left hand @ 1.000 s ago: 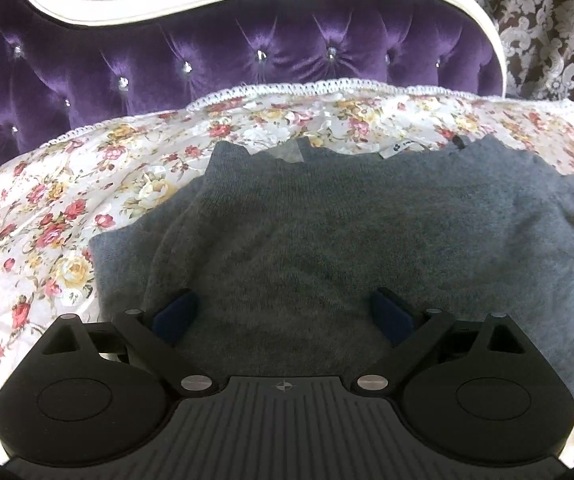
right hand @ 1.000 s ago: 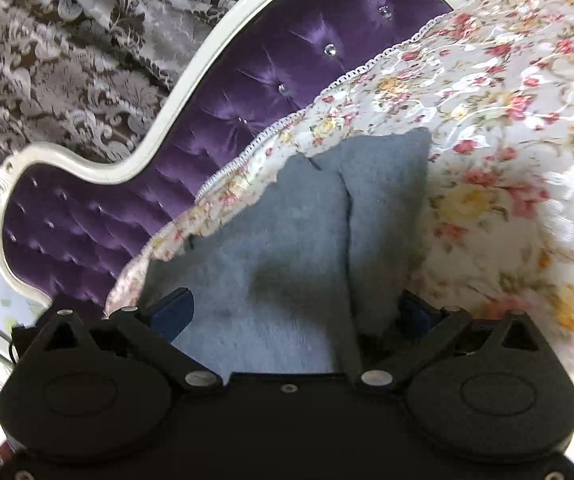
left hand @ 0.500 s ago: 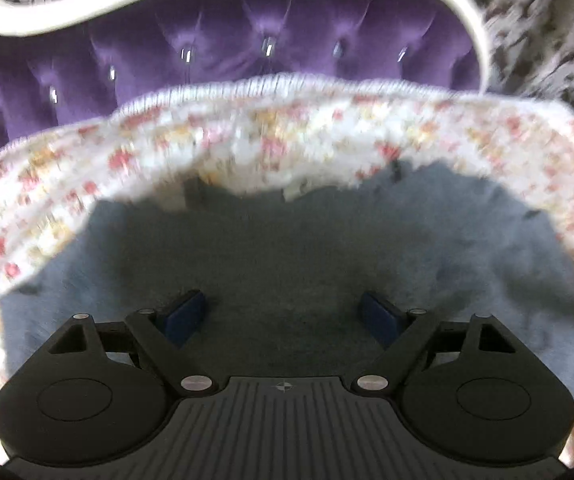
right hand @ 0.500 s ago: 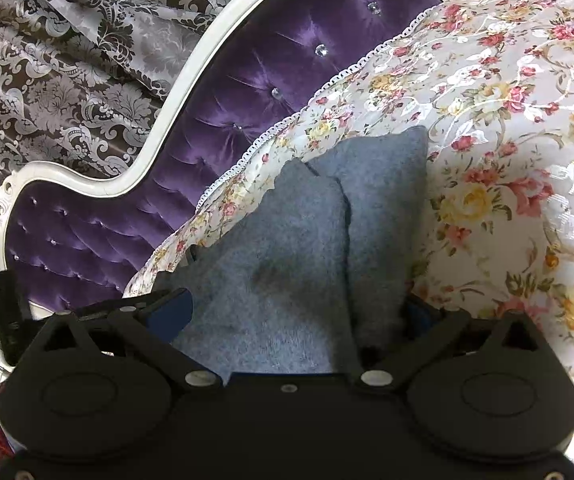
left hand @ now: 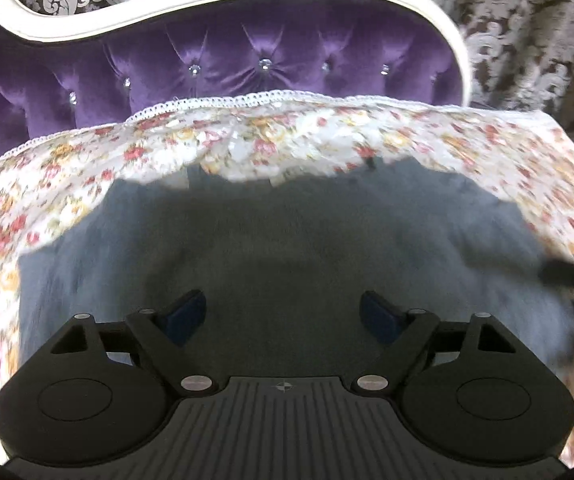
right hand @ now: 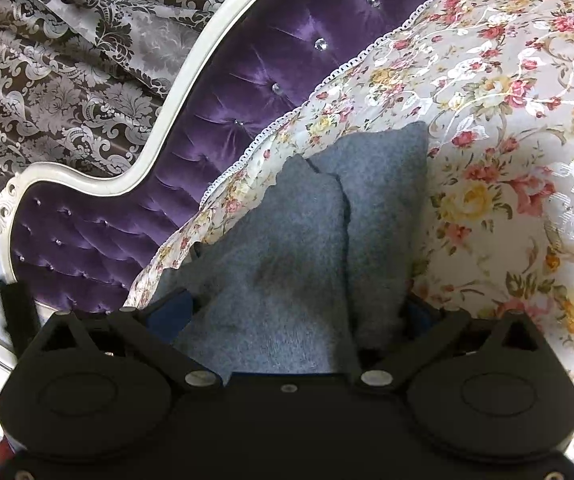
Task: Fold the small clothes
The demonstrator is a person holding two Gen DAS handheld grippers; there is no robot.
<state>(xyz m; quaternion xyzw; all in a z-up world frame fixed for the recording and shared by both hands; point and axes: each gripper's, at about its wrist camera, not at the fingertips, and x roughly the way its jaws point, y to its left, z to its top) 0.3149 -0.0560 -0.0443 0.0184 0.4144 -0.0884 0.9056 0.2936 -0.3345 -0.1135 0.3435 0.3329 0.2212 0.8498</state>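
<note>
**Grey sweater spread on the floral bed, both grippers wide over it**

A grey fuzzy knitted sweater (left hand: 287, 240) lies on a white bedspread printed with red and yellow roses (left hand: 87, 168), in front of a purple tufted velvet headboard with a white curved frame (left hand: 247, 60). Behind the headboard hangs a brown curtain with a silver damask pattern (left hand: 527, 40).

The left gripper (left hand: 283, 316) sits low over the near part of the sweater, its blue-padded fingers (left hand: 185, 316) spread wide apart with only grey knit between them; whether the pads touch the fabric cannot be told. The sweater's edges are blurred in this view. A dark object enters at the right edge, too blurred to identify.

In the right wrist view the sweater (right hand: 279, 272) shows a folded flap lying beside the main body, a crease running between them. The right gripper (right hand: 295, 312) is also spread wide, its fingers straddling the near end of the sweater, one on each side.
</note>
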